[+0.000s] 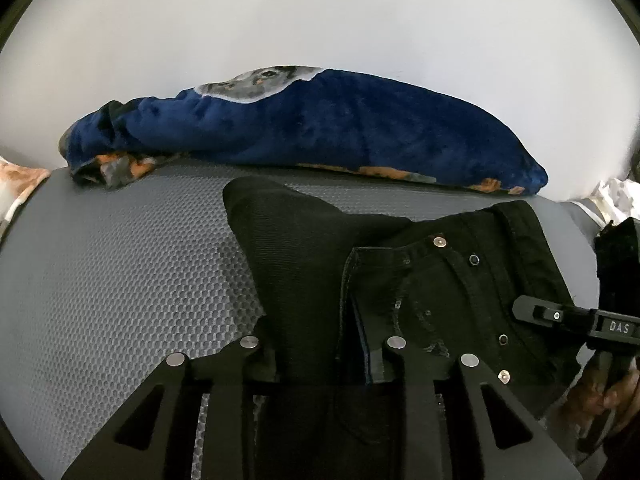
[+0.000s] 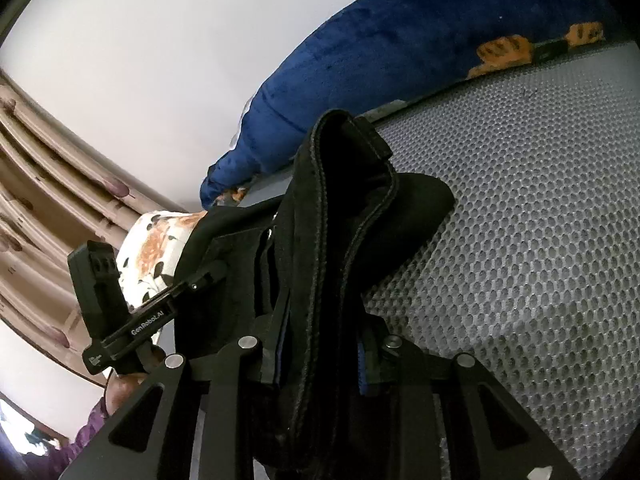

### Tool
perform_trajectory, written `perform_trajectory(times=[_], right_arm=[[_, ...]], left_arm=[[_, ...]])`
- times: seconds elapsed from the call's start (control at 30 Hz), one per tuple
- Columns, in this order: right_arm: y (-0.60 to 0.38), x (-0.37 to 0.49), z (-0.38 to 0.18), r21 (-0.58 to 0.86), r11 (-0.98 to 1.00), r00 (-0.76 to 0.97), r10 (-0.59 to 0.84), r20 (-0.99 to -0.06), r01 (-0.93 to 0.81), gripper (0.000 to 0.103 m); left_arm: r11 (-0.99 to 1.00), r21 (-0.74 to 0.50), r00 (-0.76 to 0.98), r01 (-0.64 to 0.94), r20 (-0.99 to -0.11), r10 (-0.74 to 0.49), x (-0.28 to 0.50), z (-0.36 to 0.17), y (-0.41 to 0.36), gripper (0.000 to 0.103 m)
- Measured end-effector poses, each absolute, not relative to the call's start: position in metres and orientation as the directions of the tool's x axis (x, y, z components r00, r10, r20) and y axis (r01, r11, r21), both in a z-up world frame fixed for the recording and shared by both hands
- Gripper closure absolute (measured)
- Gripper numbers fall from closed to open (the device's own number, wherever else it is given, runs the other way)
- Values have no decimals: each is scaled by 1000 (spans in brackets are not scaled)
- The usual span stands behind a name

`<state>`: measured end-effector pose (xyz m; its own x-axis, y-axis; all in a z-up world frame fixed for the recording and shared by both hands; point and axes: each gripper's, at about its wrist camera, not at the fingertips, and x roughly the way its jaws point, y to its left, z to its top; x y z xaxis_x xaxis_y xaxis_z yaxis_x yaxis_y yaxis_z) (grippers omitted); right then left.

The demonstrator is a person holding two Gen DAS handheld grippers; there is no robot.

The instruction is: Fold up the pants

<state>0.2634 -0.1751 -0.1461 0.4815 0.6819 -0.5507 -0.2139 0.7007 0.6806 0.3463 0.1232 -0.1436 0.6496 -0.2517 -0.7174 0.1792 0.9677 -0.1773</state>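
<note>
Black jeans (image 1: 460, 280) with metal rivets lie waist-end on a grey honeycomb mat (image 1: 120, 280). One part of them sticks out to the far left. My left gripper (image 1: 322, 360) is at their near edge, and dark cloth fills the gap between its fingers and touches both pads. My right gripper (image 1: 534, 308) reaches in from the right at the waistband. In the right wrist view a thick folded bundle of the jeans (image 2: 340, 200) stands up between the fingers of my right gripper (image 2: 320, 364), shut on it. The left gripper (image 2: 200, 276) rests on the jeans at the left.
A rolled blue blanket (image 1: 320, 128) with orange patches lies along the mat's far edge by a white wall. A floral cloth (image 2: 160, 240) and a beige curtain (image 2: 40, 160) are beyond the mat's side. A hand (image 1: 616, 392) holds the right gripper.
</note>
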Motion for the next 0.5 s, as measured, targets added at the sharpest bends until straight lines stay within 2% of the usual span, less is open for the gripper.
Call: perform_trajectory(times=[0.37,0.5], right_arm=[[-157,261,-144,608,765,521,616,-591,-214,78],[-150,261,-143,582,786,537,589,-604,-208,75]], left_arm=[[982,-132,668,136,-719,-189,347,-152,124,54],[992,-75,691,101,-713,-124,344,-153,124,41]])
